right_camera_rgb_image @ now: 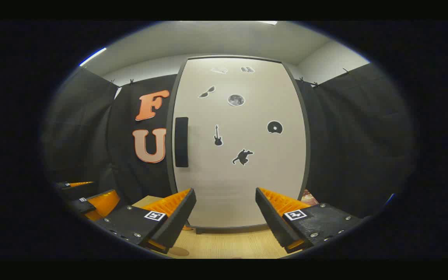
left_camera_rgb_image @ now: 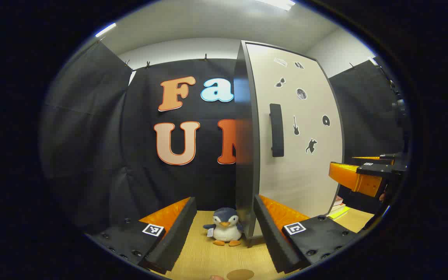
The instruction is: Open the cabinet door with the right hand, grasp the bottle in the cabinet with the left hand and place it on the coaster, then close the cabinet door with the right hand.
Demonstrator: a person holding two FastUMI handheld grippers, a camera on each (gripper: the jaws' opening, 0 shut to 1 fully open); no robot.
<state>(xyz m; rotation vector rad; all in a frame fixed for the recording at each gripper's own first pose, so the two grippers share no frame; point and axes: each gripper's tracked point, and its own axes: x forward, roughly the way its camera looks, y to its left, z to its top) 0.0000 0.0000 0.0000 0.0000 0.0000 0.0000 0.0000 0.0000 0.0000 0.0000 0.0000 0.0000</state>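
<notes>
In the right gripper view, the right hand-held gripper (right_camera_rgb_image: 226, 208) is wide open and holds nothing. Beyond it at 12 o'clock stands the cabinet door (right_camera_rgb_image: 243, 167), closed, its handle (right_camera_rgb_image: 181, 142) at 10 o'clock. The left hand-held gripper (left_camera_rgb_image: 224, 221) is also wide, empty above the desk (left_camera_rgb_image: 204, 256); a toy penguin (left_camera_rgb_image: 225, 231) stands between its fingers, farther off.

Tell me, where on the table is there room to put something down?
Bare tabletop lies in front of the toy penguin, between the left gripper fingers, up to the brown coaster at the near edge. More bare wood runs before the shut cabinet door. It is crowded by the books beside the cabinet.
</notes>
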